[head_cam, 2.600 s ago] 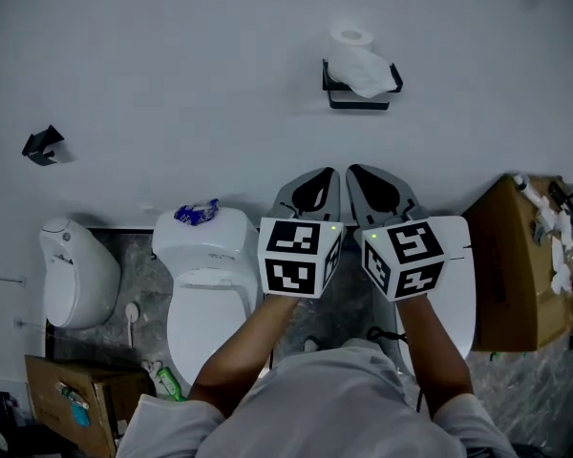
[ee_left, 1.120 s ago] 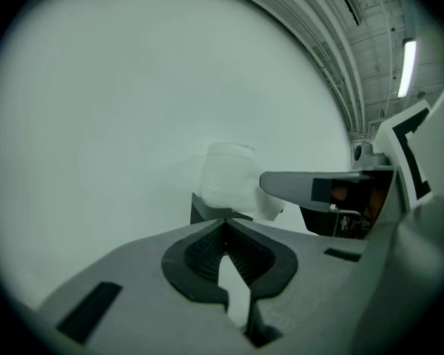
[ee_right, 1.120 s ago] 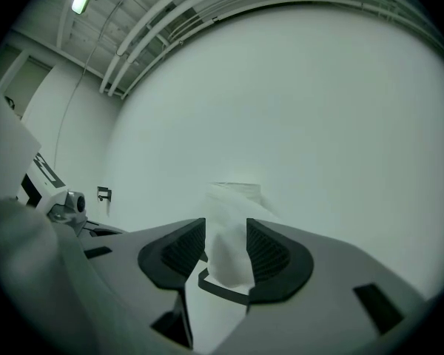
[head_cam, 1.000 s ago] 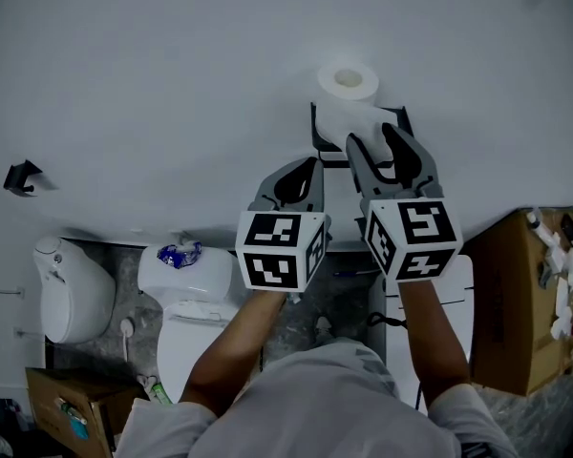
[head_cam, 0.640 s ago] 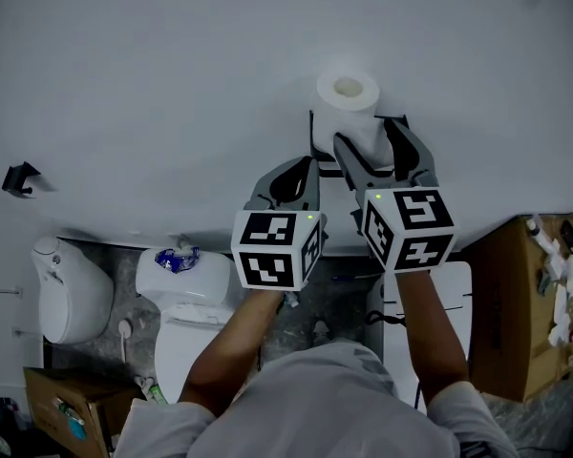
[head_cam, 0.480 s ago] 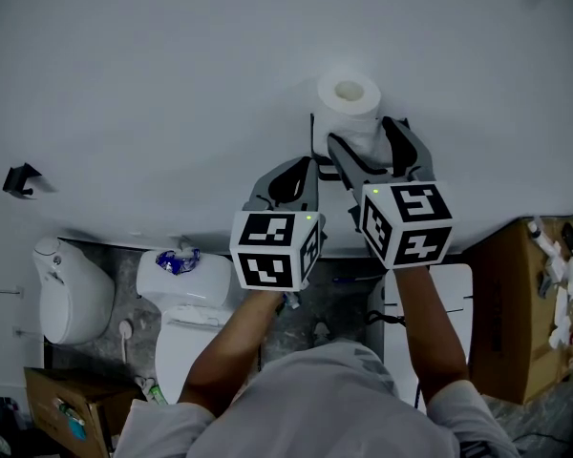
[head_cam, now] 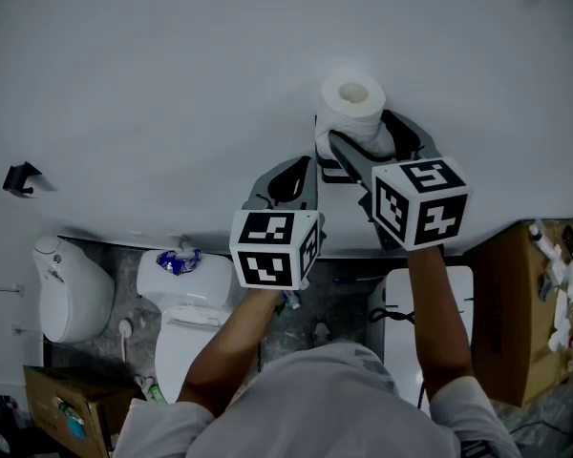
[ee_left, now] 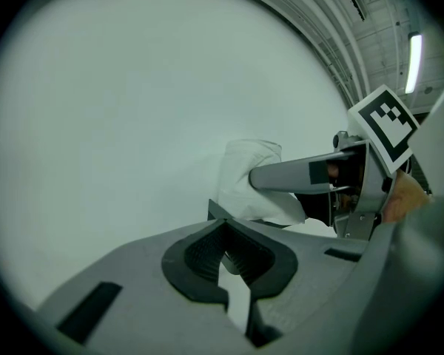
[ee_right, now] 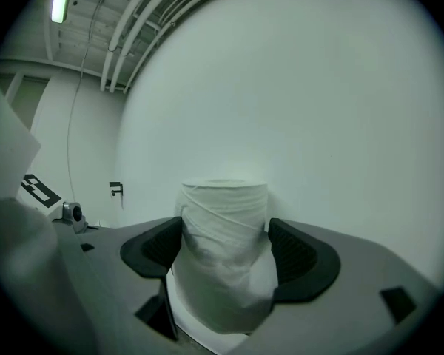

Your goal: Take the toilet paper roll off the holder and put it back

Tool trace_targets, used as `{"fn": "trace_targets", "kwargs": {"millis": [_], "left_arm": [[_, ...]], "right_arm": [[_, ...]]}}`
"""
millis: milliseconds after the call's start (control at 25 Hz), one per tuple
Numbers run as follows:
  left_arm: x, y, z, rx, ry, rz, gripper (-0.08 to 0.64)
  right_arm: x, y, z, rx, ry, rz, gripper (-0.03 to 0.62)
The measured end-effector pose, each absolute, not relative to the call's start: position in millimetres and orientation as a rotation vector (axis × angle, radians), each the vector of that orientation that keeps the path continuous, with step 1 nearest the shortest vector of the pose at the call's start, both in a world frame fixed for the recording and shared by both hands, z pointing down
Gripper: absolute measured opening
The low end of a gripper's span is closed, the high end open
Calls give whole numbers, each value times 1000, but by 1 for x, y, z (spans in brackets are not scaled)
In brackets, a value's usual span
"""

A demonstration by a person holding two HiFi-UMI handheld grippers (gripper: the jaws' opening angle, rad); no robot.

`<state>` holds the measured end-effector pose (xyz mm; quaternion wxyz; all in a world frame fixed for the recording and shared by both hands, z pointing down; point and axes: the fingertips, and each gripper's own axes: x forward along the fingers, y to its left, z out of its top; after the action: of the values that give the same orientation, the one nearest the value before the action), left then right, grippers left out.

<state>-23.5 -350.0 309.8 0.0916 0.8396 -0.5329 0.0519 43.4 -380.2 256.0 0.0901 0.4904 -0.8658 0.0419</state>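
Observation:
A white toilet paper roll (head_cam: 353,103) stands upright on the black wall holder (head_cam: 326,169). My right gripper (head_cam: 363,132) reaches level toward the wall with one jaw on each side of the roll. Its jaws have just been opening and stand wide. In the right gripper view the roll (ee_right: 223,250) fills the gap between the dark pads (ee_right: 154,252), close to both but not squeezed. My left gripper (head_cam: 294,175) hangs to the left and a little back from the holder, shut on nothing. In the left gripper view (ee_left: 226,261) the roll (ee_left: 248,180) sits behind the right gripper's jaw.
A white wall fills the upper part of the head view. Below stand a toilet (head_cam: 186,294) with a blue thing (head_cam: 177,256) on its tank, a white urinal (head_cam: 72,289) and a white unit (head_cam: 401,303). Cardboard boxes sit at right (head_cam: 525,313) and bottom left (head_cam: 67,399). A black hook (head_cam: 19,177) is on the wall.
Both grippers came up to the wall holder. The right gripper's jaws spread wider and slid round the roll, and the gripper swung slightly right. The left gripper barely moved lately.

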Motion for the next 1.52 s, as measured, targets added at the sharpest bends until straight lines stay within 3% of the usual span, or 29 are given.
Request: {"fn": "trace_targets", "kwargs": {"millis": [880,1520], "left_arm": [[-40,-333,307,2484,-1608,126,5],[-100,-295,296,2397,-1776,92,5]], "right_arm": [[42,-371,239,1568,-2588,0,321],[-23,-332,234,1389,-2713,-36,322]]}}
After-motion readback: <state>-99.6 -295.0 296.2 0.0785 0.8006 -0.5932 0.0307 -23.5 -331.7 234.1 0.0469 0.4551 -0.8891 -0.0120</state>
